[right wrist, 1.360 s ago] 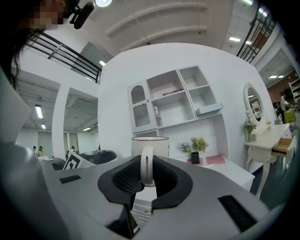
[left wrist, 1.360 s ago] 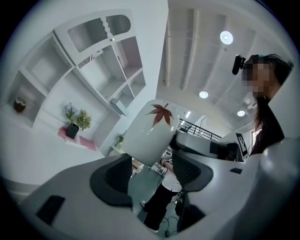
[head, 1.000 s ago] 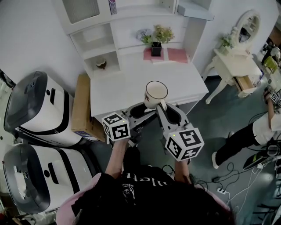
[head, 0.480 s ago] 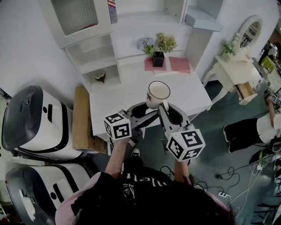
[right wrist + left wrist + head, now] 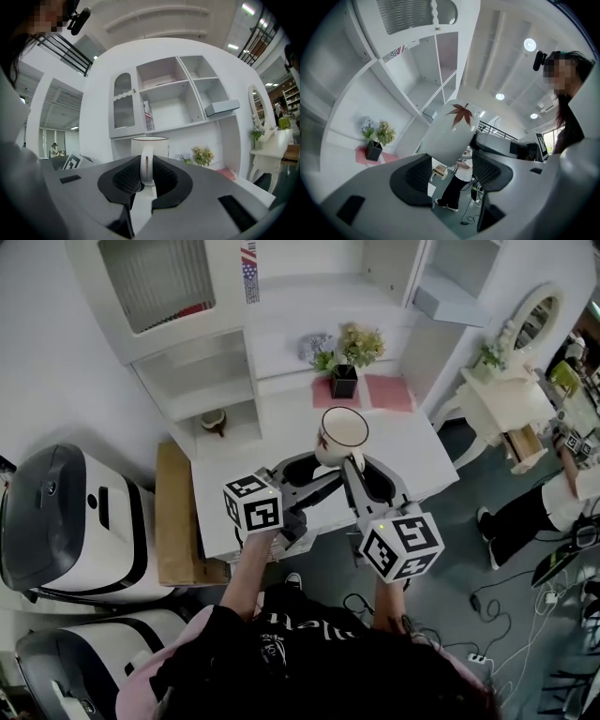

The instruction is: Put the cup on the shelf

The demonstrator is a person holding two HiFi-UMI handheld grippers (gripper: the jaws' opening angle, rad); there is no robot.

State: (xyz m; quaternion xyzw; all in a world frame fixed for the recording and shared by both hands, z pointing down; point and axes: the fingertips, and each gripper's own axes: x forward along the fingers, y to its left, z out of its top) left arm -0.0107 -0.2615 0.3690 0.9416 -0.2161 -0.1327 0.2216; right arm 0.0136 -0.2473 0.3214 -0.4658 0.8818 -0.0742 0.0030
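Note:
A white cup [image 5: 341, 437] with a dark rim and a red leaf print is held upright in the air over the white table's [image 5: 281, 427] front edge. My right gripper [image 5: 352, 465] is shut on the cup's handle [image 5: 146, 166], and the cup [image 5: 150, 144] stands just past the jaws in the right gripper view. My left gripper [image 5: 309, 480] stands open beside it. The cup's side [image 5: 451, 131] fills the space just above and beyond its spread jaws. The white shelf unit [image 5: 202, 381] rises behind the table, with open cubbies [image 5: 172, 105].
A potted plant [image 5: 344, 354] and pink mats [image 5: 384, 390] sit at the table's back. A small brown object [image 5: 214, 420] lies in a low cubby. A cardboard box [image 5: 174, 514] and white machines [image 5: 66, 517] stand left. A vanity table [image 5: 502, 395] and a person [image 5: 553, 507] are right.
Both grippers and the cup have moved slightly forward toward the shelf unit. The head view has shifted, showing more of the shelf. The grip on the handle is unchanged.

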